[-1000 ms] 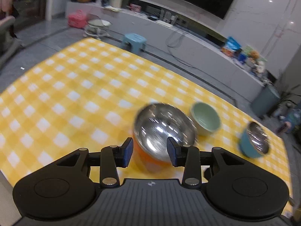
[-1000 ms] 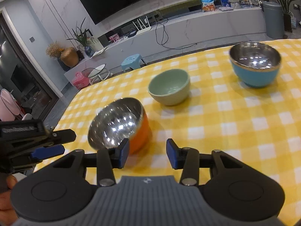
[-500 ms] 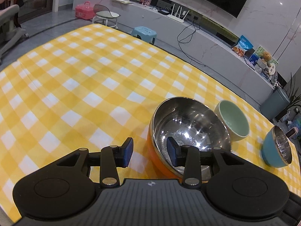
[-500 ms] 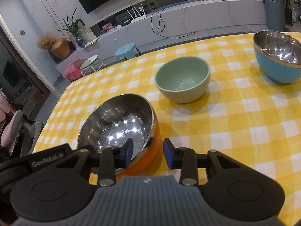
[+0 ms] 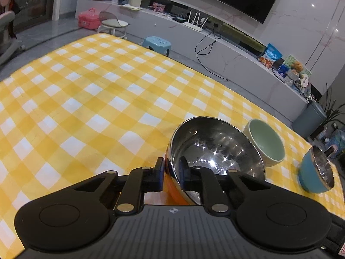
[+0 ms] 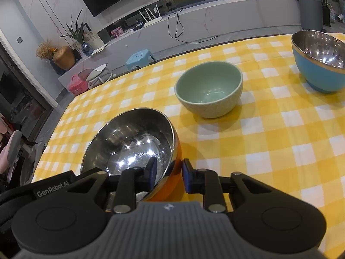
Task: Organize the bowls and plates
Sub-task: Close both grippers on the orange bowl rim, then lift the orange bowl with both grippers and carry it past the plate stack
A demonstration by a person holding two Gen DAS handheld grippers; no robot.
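**Both grippers closing on the rim of the orange bowl**

A living room with a long grey media bench and a dark screen lies behind a table under a yellow-and-white checked cloth (image 5: 90,99). Three bowls stand on it in a row: an orange bowl (image 6: 131,144) with a steel inside, a pale green bowl (image 6: 209,88) beyond it, and a blue bowl (image 6: 319,60) with a steel lining farthest off.

The near wall of the orange bowl is hidden behind each gripper's body, so its base and where it meets the cloth cannot be made out. The blue bowl is cut by the frame edge in the right wrist view and squeezed by the lens in the left wrist view. The other gripper shows only as a dark casing at the lower left of the right wrist view.

The left gripper (image 5: 171,173) straddles the bowl's left rim, one finger outside on the orange wall, one inside on the steel; its jaws are closing and the pads look pressed against the wall. The right gripper (image 6: 168,173) straddles the right rim the same way, jaws closing, with a narrow gap visible at the outer pad.
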